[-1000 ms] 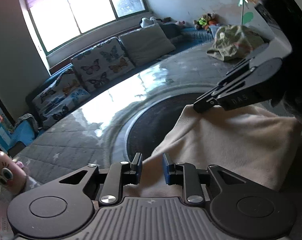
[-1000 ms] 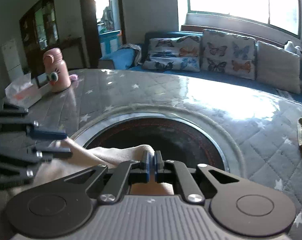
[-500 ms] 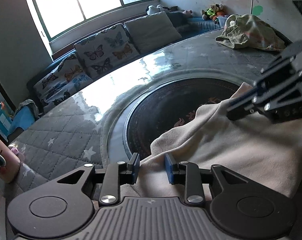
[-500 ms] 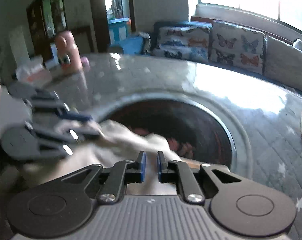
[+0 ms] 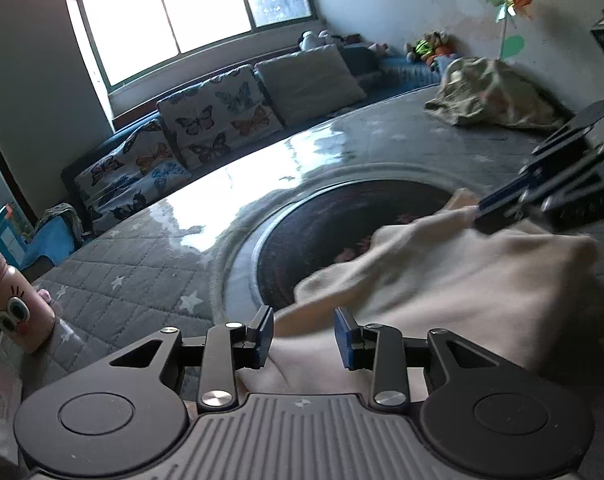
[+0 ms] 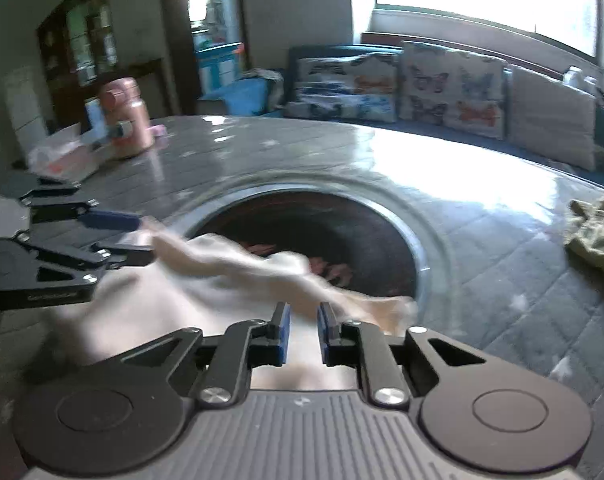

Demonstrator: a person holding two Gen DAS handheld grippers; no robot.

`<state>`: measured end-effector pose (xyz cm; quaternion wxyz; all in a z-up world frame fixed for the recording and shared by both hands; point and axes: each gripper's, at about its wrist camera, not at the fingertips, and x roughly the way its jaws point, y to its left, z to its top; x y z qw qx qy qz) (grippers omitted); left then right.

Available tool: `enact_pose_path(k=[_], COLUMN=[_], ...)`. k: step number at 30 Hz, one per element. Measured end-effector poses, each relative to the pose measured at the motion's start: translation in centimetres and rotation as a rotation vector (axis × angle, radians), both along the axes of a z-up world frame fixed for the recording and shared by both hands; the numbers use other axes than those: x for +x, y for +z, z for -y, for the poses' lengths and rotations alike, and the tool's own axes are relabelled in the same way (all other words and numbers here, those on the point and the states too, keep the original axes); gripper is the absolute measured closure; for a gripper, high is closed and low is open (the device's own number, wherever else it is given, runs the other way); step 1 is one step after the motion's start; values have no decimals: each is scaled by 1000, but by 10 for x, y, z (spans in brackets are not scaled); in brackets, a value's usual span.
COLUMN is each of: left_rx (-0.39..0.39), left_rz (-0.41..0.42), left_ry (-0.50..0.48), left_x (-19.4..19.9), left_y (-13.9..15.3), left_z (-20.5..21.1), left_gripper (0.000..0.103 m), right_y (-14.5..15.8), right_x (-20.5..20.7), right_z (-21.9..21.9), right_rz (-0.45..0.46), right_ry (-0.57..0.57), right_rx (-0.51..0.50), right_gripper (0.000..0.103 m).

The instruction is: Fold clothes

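Observation:
A cream garment [image 5: 442, 280] lies folded on the grey quilted table, partly over the dark round inset [image 5: 342, 216]. It also shows in the right wrist view [image 6: 206, 280]. My left gripper [image 5: 303, 334] is open, its jaws on either side of the garment's near edge. My right gripper [image 6: 303, 330] is open just above the cloth's near right corner. Each gripper shows in the other's view, the right one [image 5: 502, 210] at the garment's far corner, the left one [image 6: 118, 236] at its left end.
A crumpled olive garment [image 5: 490, 96] lies at the table's far right and shows in the right wrist view [image 6: 598, 232]. A pink bottle [image 6: 126, 120] and a tissue pack [image 6: 62, 156] stand at the left. A sofa with butterfly cushions [image 5: 206, 132] runs behind the table.
My right gripper was shut on the garment's edge and has opened, letting the cloth go. My left gripper has opened wider. Both have drawn back as the cloth settled on the table.

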<state>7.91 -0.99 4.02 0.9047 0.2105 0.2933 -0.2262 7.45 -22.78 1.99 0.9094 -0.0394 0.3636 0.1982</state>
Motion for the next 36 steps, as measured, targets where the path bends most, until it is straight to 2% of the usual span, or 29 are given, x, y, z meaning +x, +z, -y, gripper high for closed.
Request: enact_pose_path(k=[5, 8, 10, 12, 15, 20, 25, 29, 32, 36], left_rx=[-26, -30, 1, 1, -5, -20, 7, -13, -24, -19], left_rz=[2, -24, -22, 3, -5, 39, -9, -10, 15, -10], left_ry=[-27, -31, -25, -22, -9, -10, -10, 1, -8, -1], left_x=[-34, -47, -51, -54, -54, -69, -68, -67, -68, -62], left_y=[2, -5, -15, -21, -17, -2, -18, -9, -1, -7], left_z=[-4, -7, -6, -8, -9, -12, -18, -20, -18, -19], left_gripper=[67, 66, 66, 65, 65, 65, 65, 64, 64, 64], right_y=[-1, -4, -7, -11, -15, -9, -18, -9, -1, -16], right_x=[-35, -46, -48, -50, -53, -65, -67, -65, -64, -55], right_z=[-26, -32, -31, -29, -25, -11, 5, 7, 8, 9], right_rz=[5, 12, 14, 16, 19, 38, 11, -7, 18, -28], right_ry=[105, 129, 123, 117, 108, 75, 38, 40, 35, 16], right_rx=[-22, -31, -37, -44, -54, -47, -3, -7, 0, 7], right_gripper=[84, 76, 76, 76, 76, 76, 76, 75, 75, 76])
